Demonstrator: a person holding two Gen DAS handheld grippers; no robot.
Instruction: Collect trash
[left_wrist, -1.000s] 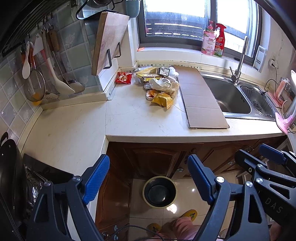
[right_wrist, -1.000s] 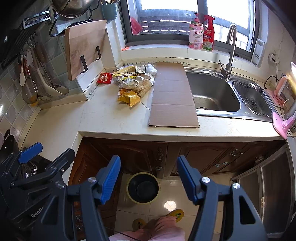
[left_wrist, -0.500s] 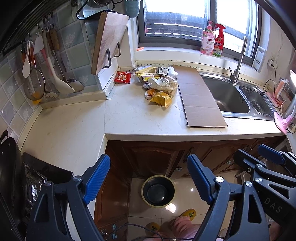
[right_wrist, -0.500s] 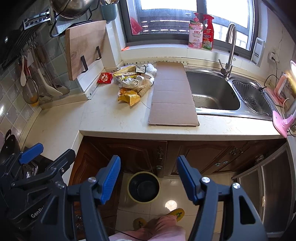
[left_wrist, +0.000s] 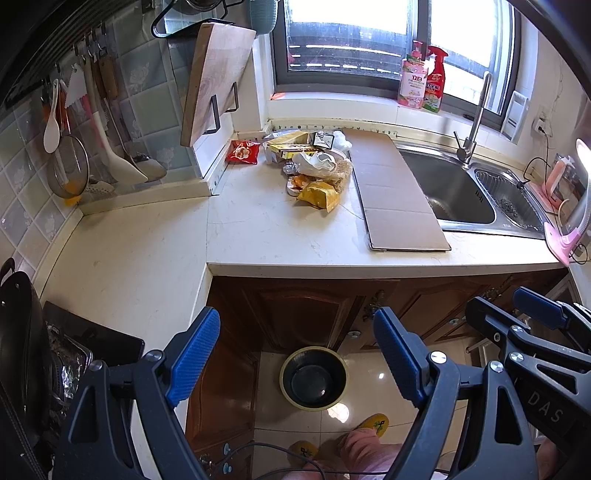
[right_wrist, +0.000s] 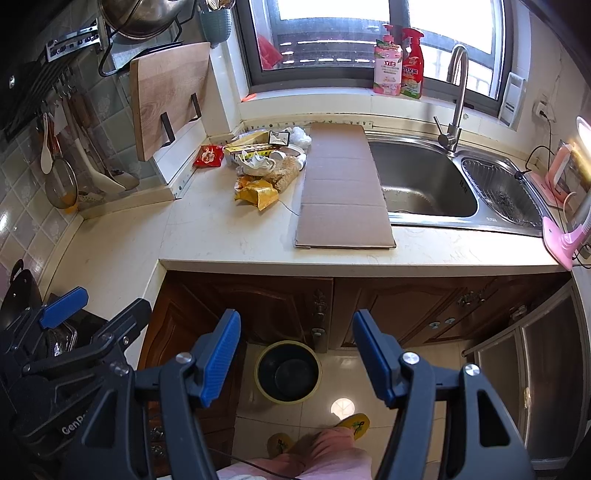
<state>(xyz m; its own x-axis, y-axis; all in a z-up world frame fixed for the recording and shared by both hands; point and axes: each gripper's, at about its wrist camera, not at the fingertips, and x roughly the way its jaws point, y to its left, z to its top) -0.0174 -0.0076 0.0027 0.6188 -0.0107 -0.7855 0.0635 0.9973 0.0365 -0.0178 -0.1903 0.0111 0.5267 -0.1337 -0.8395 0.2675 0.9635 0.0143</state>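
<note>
Grippers (left_wrist: 295, 354) (right_wrist: 295, 354) open, clear of countertop edge (left_wrist: 369, 265)

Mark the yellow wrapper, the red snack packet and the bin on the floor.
yellow wrapper (left_wrist: 318, 195), left wrist view, its crumpled middle
red snack packet (left_wrist: 243, 152), left wrist view, its printed front
bin (right_wrist: 260, 384), right wrist view, its yellow rim

The near half of the bench (right_wrist: 229, 236) lies bare from its front edge up to the heap of wrappers (right_wrist: 264, 173), so a hand-held gripper could pass there unhindered. To the heap's right, touching it, a flat cardboard sheet (right_wrist: 343, 192) covers the surface up to the sink (right_wrist: 424, 188). A cutting board (right_wrist: 168, 96) leans out over the back left corner, and hanging utensils (left_wrist: 92, 147) crowd the left wall. Below, the bin (right_wrist: 288, 371) stands open on clear floor just before the cabinet doors (right_wrist: 258, 306).
</note>
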